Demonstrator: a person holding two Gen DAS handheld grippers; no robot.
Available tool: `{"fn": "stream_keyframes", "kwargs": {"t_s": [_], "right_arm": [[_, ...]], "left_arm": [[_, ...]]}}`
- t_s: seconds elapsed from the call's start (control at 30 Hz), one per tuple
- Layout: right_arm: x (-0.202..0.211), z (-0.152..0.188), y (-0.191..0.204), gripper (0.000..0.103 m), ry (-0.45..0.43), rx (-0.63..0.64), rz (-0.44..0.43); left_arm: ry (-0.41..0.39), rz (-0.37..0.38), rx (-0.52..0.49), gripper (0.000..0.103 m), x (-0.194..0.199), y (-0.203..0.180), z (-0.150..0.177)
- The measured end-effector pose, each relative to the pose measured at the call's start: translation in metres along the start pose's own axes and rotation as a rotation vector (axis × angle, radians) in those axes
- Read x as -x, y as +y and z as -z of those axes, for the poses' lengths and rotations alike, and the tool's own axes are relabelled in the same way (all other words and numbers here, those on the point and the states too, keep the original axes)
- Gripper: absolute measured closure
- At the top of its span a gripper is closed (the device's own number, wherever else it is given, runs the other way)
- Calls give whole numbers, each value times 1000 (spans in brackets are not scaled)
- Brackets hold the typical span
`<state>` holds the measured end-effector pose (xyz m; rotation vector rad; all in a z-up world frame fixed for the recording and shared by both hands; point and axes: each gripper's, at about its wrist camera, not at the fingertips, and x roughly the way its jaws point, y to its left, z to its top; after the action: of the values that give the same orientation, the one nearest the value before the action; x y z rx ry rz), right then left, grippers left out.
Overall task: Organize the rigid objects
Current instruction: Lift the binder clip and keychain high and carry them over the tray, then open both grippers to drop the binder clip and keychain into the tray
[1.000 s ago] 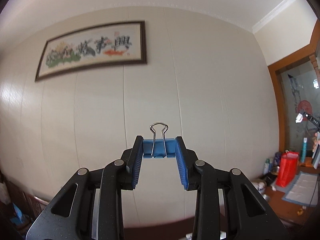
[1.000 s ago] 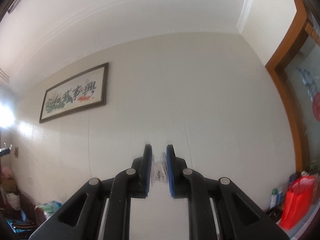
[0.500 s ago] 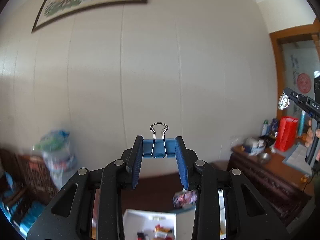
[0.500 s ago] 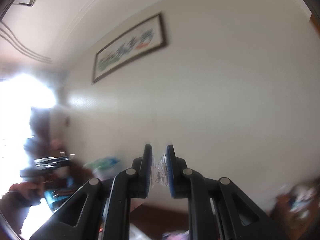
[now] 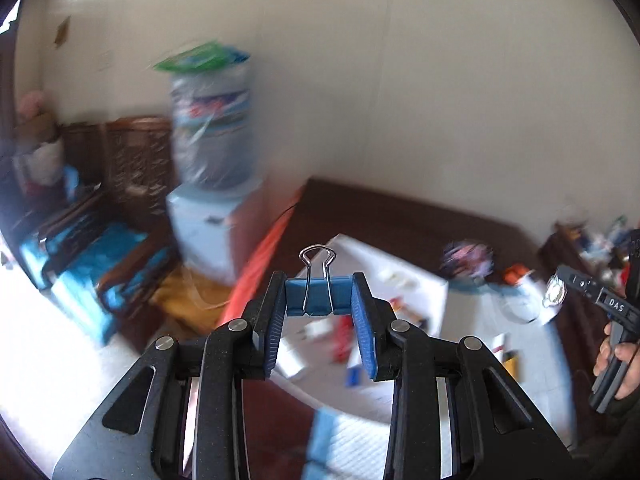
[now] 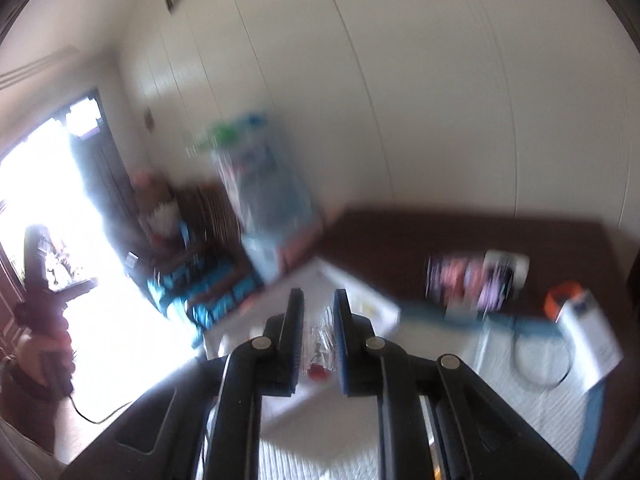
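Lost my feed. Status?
Left hand-held gripper clamps blue binder clip. Right hand-held gripper shut on small clear item. Nothing blocking.

Blue metal binder clip w/ silver wire handles (image 5: pixel 319 295): clamped crosswise betw. blue pads, handles up and fwd, held in the air. Small clear plastic item w/ red bit at base (image 6: pixel 319 346): pinched upright betw. other pads; blurred, type unclear.

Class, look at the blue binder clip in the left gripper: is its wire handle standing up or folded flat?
Standing up. The blue binder clip, pinched between the left gripper's fingers, has a wire loop rising above its body.
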<state>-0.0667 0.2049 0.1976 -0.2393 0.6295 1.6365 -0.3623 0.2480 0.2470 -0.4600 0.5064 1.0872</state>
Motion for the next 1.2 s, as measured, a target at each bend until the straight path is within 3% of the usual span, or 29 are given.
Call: {"fn": "stream_keyframes", "kwargs": {"t_s": [0.13,0.33,0.53,0.7,0.73,0.77,0.8,0.83,0.87,1.03,1.13,1.2], "right_arm": [[-59,19,-9,90,141,-31,-6],[-120,21,-11,91,259,-49,6],[-160,18,-8,90,288,-54,25],[-177,23,-8,90,282,-43,39],[-179,23,-9,88,283,-38,49],[-179,22,-10,73,278,-38,55],[-178,22,-11,59,268,-40,64],[-177,22,-12,26,261,-41,66],[-175,23,-13,10,251,-43,68],[-156,23,-14,10,207,-49,76],[-140,22,-12,0,168,-51,74],[-129,22,-12,0,144,-54,68]], "left_arm": [[58,12,0,72,-31,-5,10],[189,80,-52,72,-126,-55,26],[314,61,-28,72,-212,-71,35],[361,24,33,71,-235,-62,44],[360,13,35,65,-237,-61,45],[359,3,38,55,-238,-59,44],[353,-6,39,20,-237,-58,44],[338,-18,43,0,-235,-55,42],[316,-27,42,0,-233,-54,41],[294,-68,14,0,-232,-59,40],[281,-74,-4,0,-226,-66,39],[272,-70,-12,0,-221,-71,38]]}}
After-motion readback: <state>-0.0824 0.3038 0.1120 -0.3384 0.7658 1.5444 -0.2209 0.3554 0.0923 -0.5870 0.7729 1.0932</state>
